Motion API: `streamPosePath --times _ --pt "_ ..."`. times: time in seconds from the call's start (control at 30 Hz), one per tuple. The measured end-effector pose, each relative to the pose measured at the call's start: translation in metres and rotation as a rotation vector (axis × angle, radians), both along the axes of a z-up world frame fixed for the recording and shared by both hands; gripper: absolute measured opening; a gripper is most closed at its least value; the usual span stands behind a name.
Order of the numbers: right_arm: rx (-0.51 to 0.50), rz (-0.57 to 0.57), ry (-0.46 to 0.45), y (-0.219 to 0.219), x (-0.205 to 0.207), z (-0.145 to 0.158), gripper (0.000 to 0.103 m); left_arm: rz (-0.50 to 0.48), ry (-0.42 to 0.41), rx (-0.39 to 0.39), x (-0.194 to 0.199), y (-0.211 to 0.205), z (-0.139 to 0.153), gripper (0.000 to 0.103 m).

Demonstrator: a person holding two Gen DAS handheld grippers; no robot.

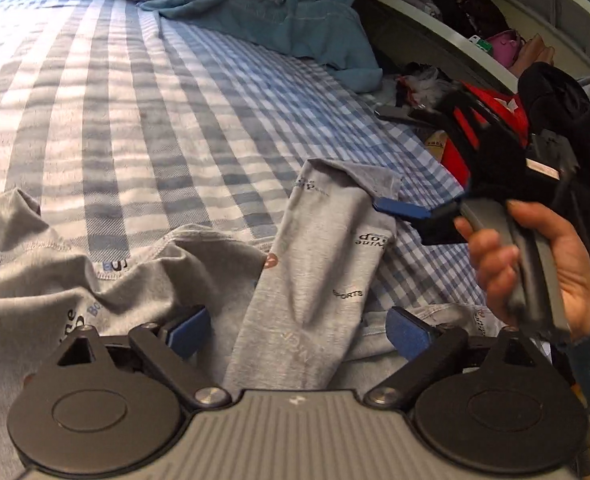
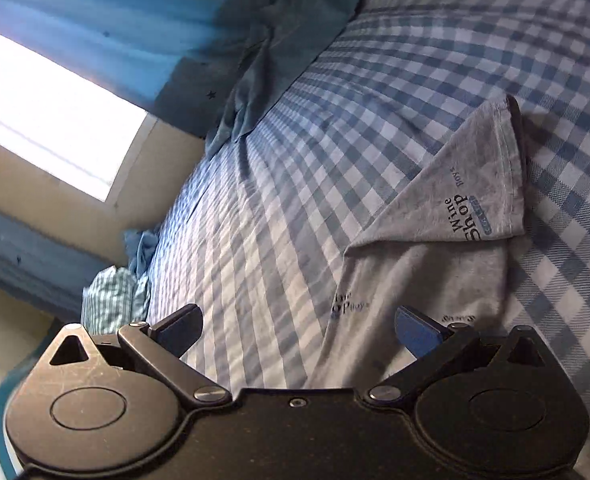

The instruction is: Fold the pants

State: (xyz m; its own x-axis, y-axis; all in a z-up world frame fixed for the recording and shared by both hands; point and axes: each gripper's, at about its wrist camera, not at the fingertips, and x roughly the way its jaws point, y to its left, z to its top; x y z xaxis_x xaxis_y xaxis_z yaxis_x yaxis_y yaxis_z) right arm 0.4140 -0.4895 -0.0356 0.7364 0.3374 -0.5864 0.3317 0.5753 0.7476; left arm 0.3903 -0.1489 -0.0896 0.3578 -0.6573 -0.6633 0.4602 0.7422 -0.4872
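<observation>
The grey pants (image 1: 311,280) are lying on the checked bed sheet (image 1: 135,120), with one leg running forward and its hem (image 2: 491,176) turned over at the far end. The waist part is bunching in loose wrinkles on the near side, so the fold is, I think, only at its beginning.

The left gripper (image 1: 299,328) is hanging low over the leg with its jaws spread wide on both sides of the cloth and gripping nothing. It looks placed there to take the leg near its root.

The right gripper (image 1: 405,210), held by the right hand (image 1: 535,268), is hovering beside the hem with jaws wide apart and also empty. Probably it is waiting there to catch the hem corner.

A blue blanket (image 1: 263,12) is lying crumpled at the far side of the bed, well apart from the pants.
</observation>
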Motion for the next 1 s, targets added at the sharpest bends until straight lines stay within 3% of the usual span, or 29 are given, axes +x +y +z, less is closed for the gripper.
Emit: streamPosePath --times 0.2,0.3,0.37,0.4,0.47,0.53,0.6,0.7,0.77,0.8,0.87,1.0 --pt "0.021 -0.123 0.016 -0.008 0.027 -0.019 0.086 0.016 0.017 -0.007 0.004 0.002 -0.001 0.094" --pt "0.047 -0.178 0.028 -0.013 0.031 -0.025 0.077 0.023 0.017 0.0 0.003 0.006 0.002 0.089" --pt "0.041 -0.205 0.04 -0.016 0.033 -0.029 0.071 0.033 0.017 0.012 0.003 0.009 0.004 0.081" --pt "0.031 -0.221 0.052 -0.016 0.035 -0.03 0.063 0.046 0.023 0.016 0.003 0.011 0.004 0.077" --pt "0.029 -0.266 0.074 -0.017 0.034 -0.036 0.049 0.103 0.045 0.018 0.005 0.016 0.003 0.056" --pt "-0.001 -0.307 0.081 -0.018 0.03 -0.037 0.031 0.15 0.083 0.011 0.008 0.021 0.0 0.048" --pt "-0.044 -0.353 0.092 -0.019 0.025 -0.037 0.018 0.143 0.105 -0.02 0.011 0.023 -0.002 0.048" --pt "-0.046 -0.385 0.087 -0.026 0.02 -0.036 0.016 0.107 0.141 -0.042 0.014 0.019 -0.005 0.049" --pt "-0.081 -0.377 0.078 -0.031 0.017 -0.033 0.007 0.103 0.122 -0.01 0.013 0.013 -0.004 0.047" --pt "-0.097 -0.371 0.07 -0.033 0.016 -0.031 0.0 0.104 0.109 0.018 0.012 0.01 -0.003 0.044" --pt "-0.114 -0.35 0.044 -0.038 0.012 -0.025 0.0 0.105 0.085 0.078 0.009 0.002 0.0 0.008" --pt "-0.214 -0.252 -0.02 -0.045 -0.003 0.005 0.0 0.093 0.042 0.1 -0.003 -0.006 0.01 0.003"
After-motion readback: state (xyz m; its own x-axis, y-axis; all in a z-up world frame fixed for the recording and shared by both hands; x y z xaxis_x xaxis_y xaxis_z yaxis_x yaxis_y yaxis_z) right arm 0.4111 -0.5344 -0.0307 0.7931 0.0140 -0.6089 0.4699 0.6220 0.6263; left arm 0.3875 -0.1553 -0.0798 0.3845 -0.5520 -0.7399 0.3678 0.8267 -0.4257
